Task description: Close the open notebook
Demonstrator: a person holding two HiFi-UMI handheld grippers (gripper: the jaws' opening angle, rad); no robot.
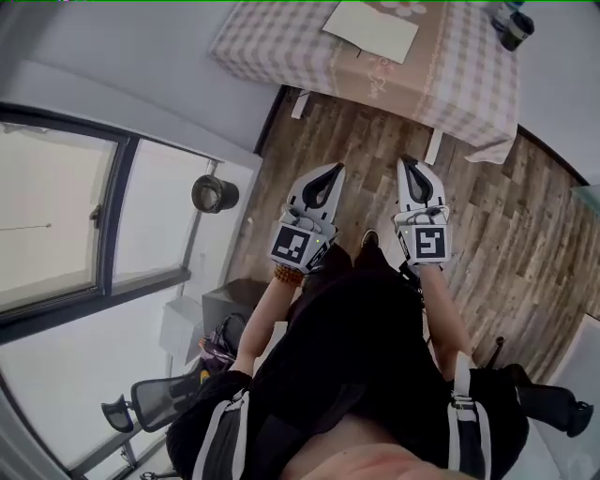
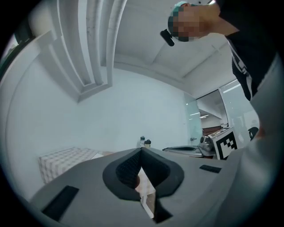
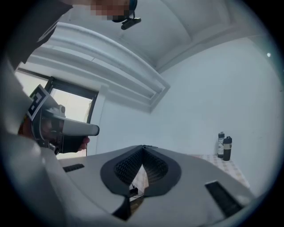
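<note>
Open floor [image 1: 361, 164] ahead, table [image 1: 262, 42] beyond, bottles [image 1: 514, 25] at corner

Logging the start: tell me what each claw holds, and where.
Nothing. The left claw and right claw are both shut and empty.

Wood-plank floor [image 1: 356, 150] below the left gripper [image 1: 334, 172] and right gripper [image 1: 407, 167]. Table with checked cloth [image 1: 258, 37] straight ahead of both, against a plain white wall [image 1: 141, 56]. Dark-framed window [image 1: 56, 216] off the left gripper's left side, daylight coming in. Black office chair [image 1: 155, 403] behind it. Stepped white ceiling cove [image 2: 88, 53] overhead.
</note>
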